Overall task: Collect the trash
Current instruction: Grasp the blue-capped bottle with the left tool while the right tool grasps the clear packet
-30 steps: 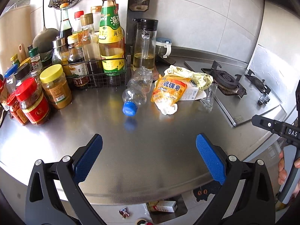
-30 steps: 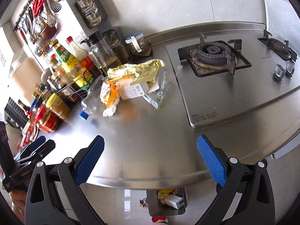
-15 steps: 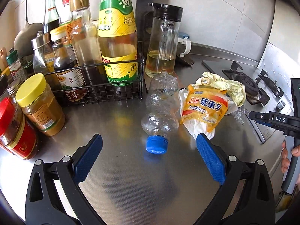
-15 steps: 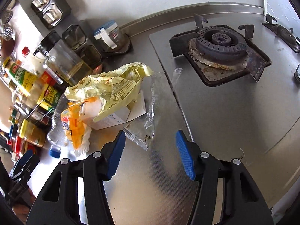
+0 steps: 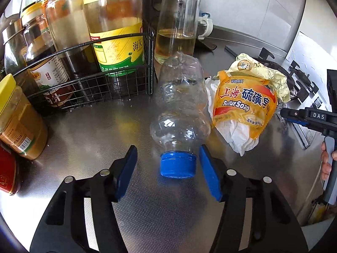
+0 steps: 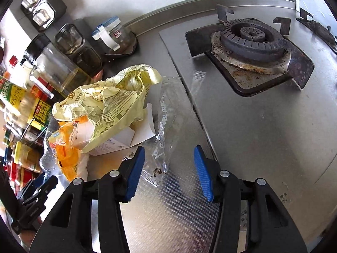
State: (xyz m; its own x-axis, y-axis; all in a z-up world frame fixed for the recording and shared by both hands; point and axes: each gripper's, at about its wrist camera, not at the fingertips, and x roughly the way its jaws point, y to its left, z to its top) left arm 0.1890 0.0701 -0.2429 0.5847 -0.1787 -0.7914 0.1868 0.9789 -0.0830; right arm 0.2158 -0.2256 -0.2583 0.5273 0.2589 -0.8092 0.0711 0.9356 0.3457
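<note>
Kitchen counter clutter, non-trash items only.
Steel countertop (image 5: pixel 88 126) carries a black wire rack (image 5: pixel 88 84) holding a yellow-label bottle (image 5: pixel 114 31) and darker sauce bottles (image 5: pixel 48 63). Yellow-lid jar (image 5: pixel 19 124) and red-label jar (image 5: pixel 7 175) stand left of rack, outside it. Glass oil jug (image 5: pixel 177 27), part full, stands just right of rack. Gas burner (image 6: pixel 252 40) sits on hob at right; blue-lid clip jar (image 6: pixel 111 34) and square spice jars (image 6: pixel 78 48) near back wall.
</note>
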